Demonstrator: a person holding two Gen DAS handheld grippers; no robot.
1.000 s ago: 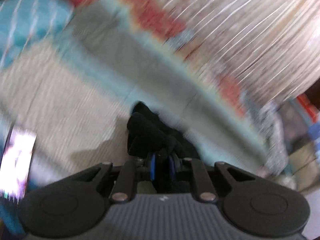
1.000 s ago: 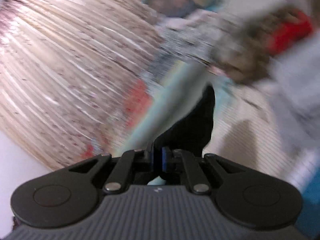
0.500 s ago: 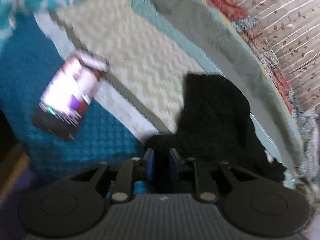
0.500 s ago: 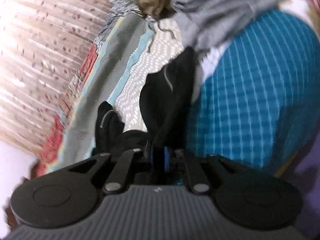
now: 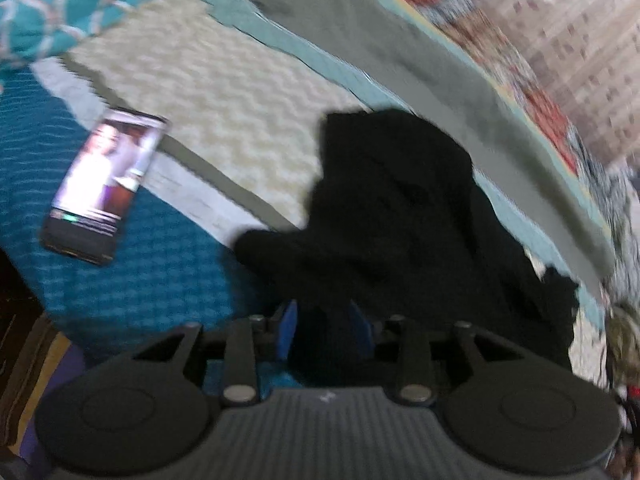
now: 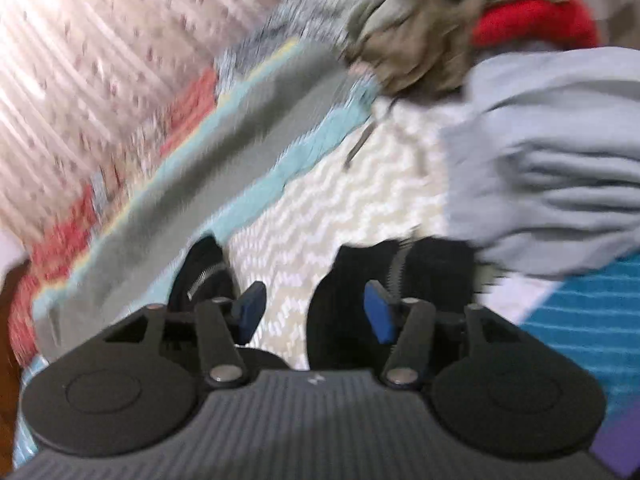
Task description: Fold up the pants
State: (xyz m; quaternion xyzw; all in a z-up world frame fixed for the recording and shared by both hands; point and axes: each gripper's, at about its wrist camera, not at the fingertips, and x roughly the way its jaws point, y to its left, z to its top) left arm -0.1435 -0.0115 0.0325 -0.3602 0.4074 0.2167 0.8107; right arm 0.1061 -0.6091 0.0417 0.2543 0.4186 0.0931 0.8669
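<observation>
The black pants (image 5: pixel 400 208) lie in a heap on the bed, across the cream zigzag blanket (image 5: pixel 224 92). My left gripper (image 5: pixel 323 330) is partly parted, with black pants cloth between its blue pads. In the right wrist view my right gripper (image 6: pixel 312 312) is open and empty. Parts of the black pants (image 6: pixel 360 280) with a zipper lie just beyond its blue fingertips (image 6: pixel 378 312), and another black part (image 6: pixel 204 268) lies to the left.
A phone with a lit screen (image 5: pixel 106 184) lies on the teal blanket (image 5: pixel 160 280) at the left. A grey garment (image 6: pixel 552 160) and a pile with brown and red cloth (image 6: pixel 460 28) sit at the right. A patterned curtain (image 6: pixel 88 64) hangs behind the bed.
My right gripper has opened and let go of the pants, which now lie on the bed. My left gripper's pads have parted a little and the pants lie lower and more spread.
</observation>
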